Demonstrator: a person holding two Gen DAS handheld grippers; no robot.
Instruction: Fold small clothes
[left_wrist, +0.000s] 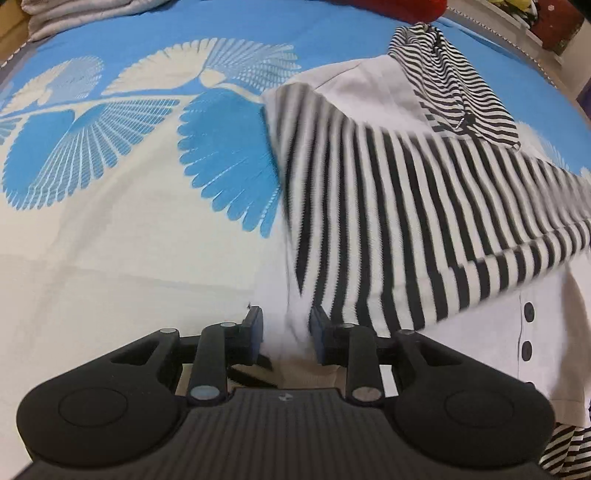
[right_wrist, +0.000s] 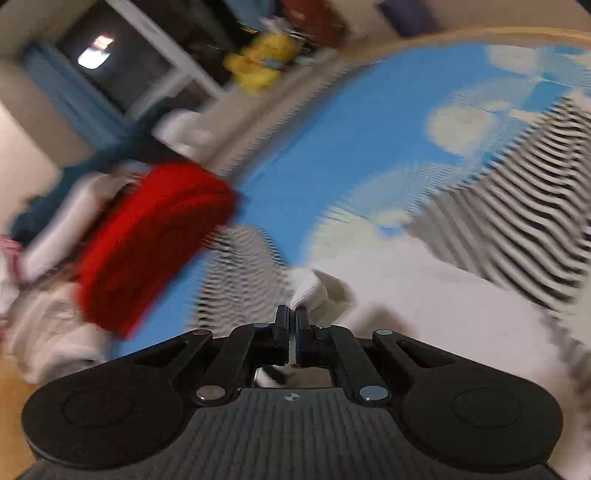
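We find the striped garment (left_wrist: 388, 221) partly folded on the blue bedspread (left_wrist: 184, 44). Our right gripper (right_wrist: 292, 321) pinches its white edge. Our left gripper (left_wrist: 286, 332) stands narrowly parted around white fabric, unclamped. Final folds remain.

The striped garment (left_wrist: 388, 206) lies on the bedspread (left_wrist: 129, 240) and fills the right half of the left wrist view, its hood (left_wrist: 454, 77) at the upper right of the frame. Its button placket (left_wrist: 526, 347) runs down the lower right. The left tool (left_wrist: 286, 338) sits at the bottom centre, one edge of the garment between its fingers. A pile of folded cloth (left_wrist: 74, 14) lies in the upper left corner, behind the bedspread. In the right wrist view the right tool (right_wrist: 292, 325) sits at bottom centre with a fold of the garment in its tips; a folded knit (right_wrist: 155, 243) lies to the left, and a plush toy (right_wrist: 262, 62) sits beyond the bed's edge at upper centre.
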